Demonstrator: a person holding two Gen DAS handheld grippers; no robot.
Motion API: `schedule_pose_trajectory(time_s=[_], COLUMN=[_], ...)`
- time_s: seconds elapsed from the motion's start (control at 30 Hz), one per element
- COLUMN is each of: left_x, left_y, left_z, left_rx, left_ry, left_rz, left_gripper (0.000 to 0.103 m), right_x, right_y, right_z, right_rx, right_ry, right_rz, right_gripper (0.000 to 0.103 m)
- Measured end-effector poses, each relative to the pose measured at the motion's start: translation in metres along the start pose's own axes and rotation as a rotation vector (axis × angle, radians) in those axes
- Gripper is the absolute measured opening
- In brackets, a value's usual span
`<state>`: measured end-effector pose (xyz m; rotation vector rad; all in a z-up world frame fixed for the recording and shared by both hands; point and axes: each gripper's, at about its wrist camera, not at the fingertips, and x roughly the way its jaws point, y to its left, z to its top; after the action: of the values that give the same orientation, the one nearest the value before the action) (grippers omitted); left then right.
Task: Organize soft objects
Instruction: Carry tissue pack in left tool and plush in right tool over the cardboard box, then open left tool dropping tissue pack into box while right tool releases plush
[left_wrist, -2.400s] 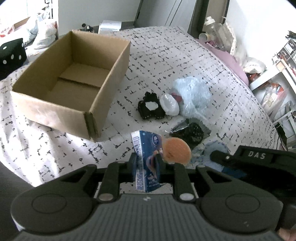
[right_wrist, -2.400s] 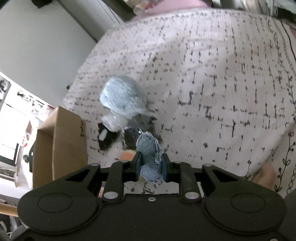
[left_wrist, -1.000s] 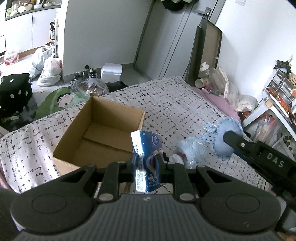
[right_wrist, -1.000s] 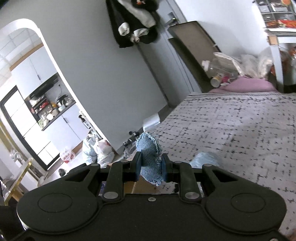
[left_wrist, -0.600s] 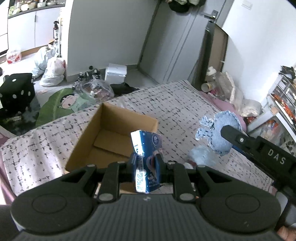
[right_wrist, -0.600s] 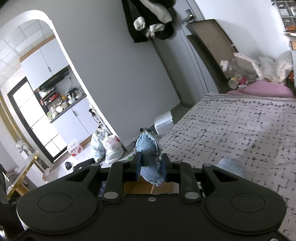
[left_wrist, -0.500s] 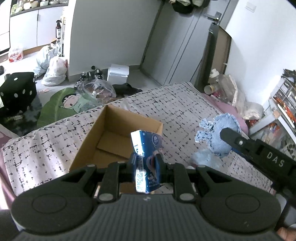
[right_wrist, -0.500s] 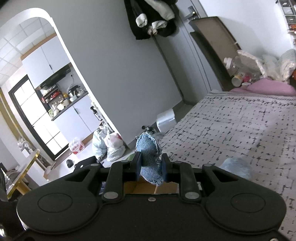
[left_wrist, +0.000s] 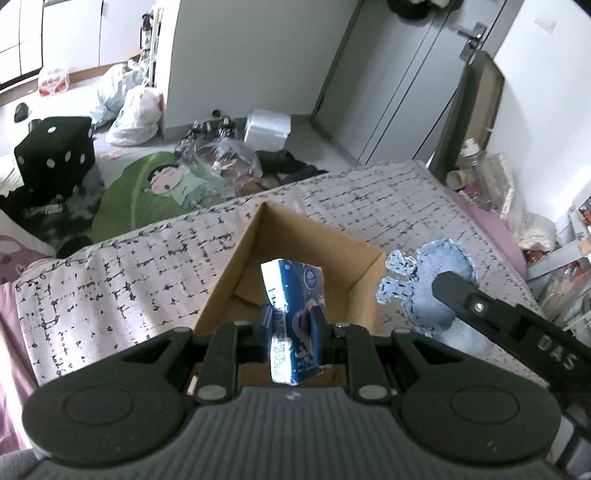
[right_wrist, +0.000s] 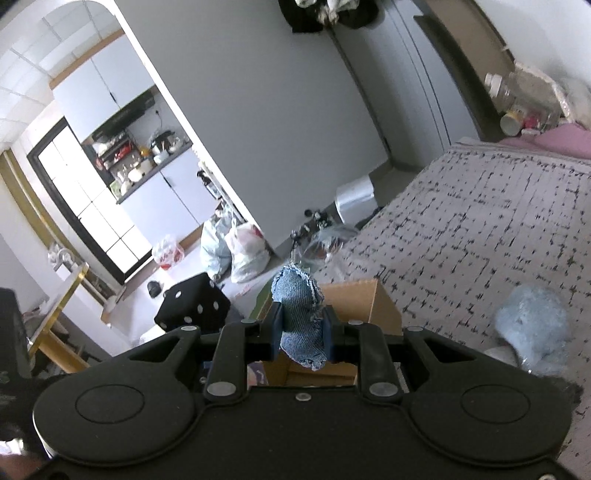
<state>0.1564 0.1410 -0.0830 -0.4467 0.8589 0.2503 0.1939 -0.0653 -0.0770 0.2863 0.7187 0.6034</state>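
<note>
Daylight enters through the window (right_wrist: 79, 210), which is overexposed in the right wrist view. Illumination is even, shadows soft. Fisheye distortion bends the door (left_wrist: 399, 74) and walls at the edges, with dark corner vignetting. The near bedspread (right_wrist: 480, 229) is slightly blurred.

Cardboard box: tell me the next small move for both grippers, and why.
Probably carry both a little further forward over the cardboard box, then release. The left gripper is shut on the blue tissue pack just above the opening; the right gripper is shut on the denim piece, near the box's rim.
</note>
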Motion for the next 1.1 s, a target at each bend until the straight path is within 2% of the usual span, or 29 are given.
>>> schedule_pose_trajectory(time_s=[0.57,0.7,0.87,1.1], left_x=[0.055,0.055,0.047,0.026], left_y=[0.01,0.01,0.01,0.011], left_z=[-0.009,-0.005,0.002,0.01], left_rx=[0.044,0.05,0.047,0.047], left_ry=[0.135,0.134,0.13,0.092], left_rz=[0.075,0.093,0.069,0.066], left_gripper=[0.021,0.022,0.031,0.036], right_x=[0.027,0.032,0.036,0.038], right_y=[-0.001,-0.002,-0.004,-0.001], right_z=[-0.015,-0.019,-0.021,-0.025], right_rx=[0.004,0.0,0.007,0.001], right_ry=[0.125,0.147,0.162,0.18], right_rz=[-0.037,-0.044,-0.055,-0.047], right_gripper=[0.022,0.022,0.022,0.023])
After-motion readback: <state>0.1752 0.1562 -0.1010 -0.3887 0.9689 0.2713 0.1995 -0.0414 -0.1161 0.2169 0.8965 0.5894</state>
